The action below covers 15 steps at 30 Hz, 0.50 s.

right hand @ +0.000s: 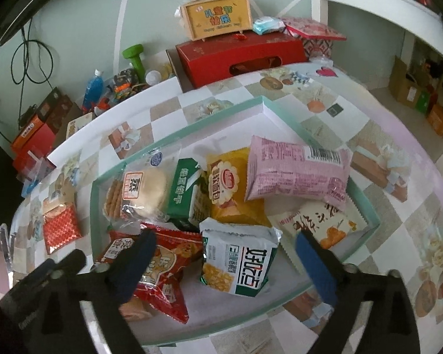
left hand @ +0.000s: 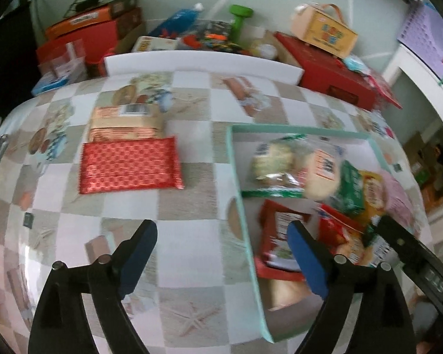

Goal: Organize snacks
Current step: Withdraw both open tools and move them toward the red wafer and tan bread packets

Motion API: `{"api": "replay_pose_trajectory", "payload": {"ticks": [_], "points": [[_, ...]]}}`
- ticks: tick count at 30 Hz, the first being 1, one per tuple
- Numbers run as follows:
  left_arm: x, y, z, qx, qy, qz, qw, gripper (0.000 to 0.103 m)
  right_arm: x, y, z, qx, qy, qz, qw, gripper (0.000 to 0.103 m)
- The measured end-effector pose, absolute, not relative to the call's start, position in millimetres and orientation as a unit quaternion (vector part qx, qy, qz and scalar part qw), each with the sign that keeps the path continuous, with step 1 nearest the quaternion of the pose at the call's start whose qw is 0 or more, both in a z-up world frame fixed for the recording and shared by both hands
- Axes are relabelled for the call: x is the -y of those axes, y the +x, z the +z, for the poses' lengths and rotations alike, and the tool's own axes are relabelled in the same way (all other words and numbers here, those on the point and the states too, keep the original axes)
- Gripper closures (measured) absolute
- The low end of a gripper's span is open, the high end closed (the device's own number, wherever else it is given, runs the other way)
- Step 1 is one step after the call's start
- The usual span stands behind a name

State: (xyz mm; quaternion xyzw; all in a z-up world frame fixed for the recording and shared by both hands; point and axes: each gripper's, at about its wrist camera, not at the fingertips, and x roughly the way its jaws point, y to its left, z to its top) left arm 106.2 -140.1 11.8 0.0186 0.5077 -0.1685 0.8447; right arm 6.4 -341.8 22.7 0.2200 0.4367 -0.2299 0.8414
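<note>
Red foil packet (left hand: pixel 130 165) is lying flat on the surface, ahead and left of the empty, wide-open left hand-held gripper (left hand: pixel 221 253), outside the tray (left hand: pixel 236 159). Likely light, crinkly and slippery, it is calling for a pinch across its short width, while the right hand-held gripper (right hand: pixel 224 253) is hanging open over the white packet (right hand: pixel 239 253) in the tray.

Bench cover (left hand: pixel 192 295): glossy printed plastic sheet. Tray (right hand: pixel 174 135): matt mint card. Red pack (left hand: pixel 130 165): shiny patterned foil. Pink pack (right hand: pixel 298 174) and white pack (right hand: pixel 239 259): glossy plastic film. Far red box (right hand: pixel 239 56): smooth card.
</note>
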Motion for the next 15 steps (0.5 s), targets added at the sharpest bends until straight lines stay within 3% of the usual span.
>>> {"api": "replay_pose_trajectory", "payload": {"ticks": [4,15], "points": [[132,110,13,-0.496,0.016,-0.145,0.856,0.002,341,8,23,-0.433,0.217,-0.228,0.845,0.0],[123,114,18,-0.482,-0.006,-0.14,0.865,0.001,339,9,23,-0.428,0.21,-0.228,0.849,0.0]]}}
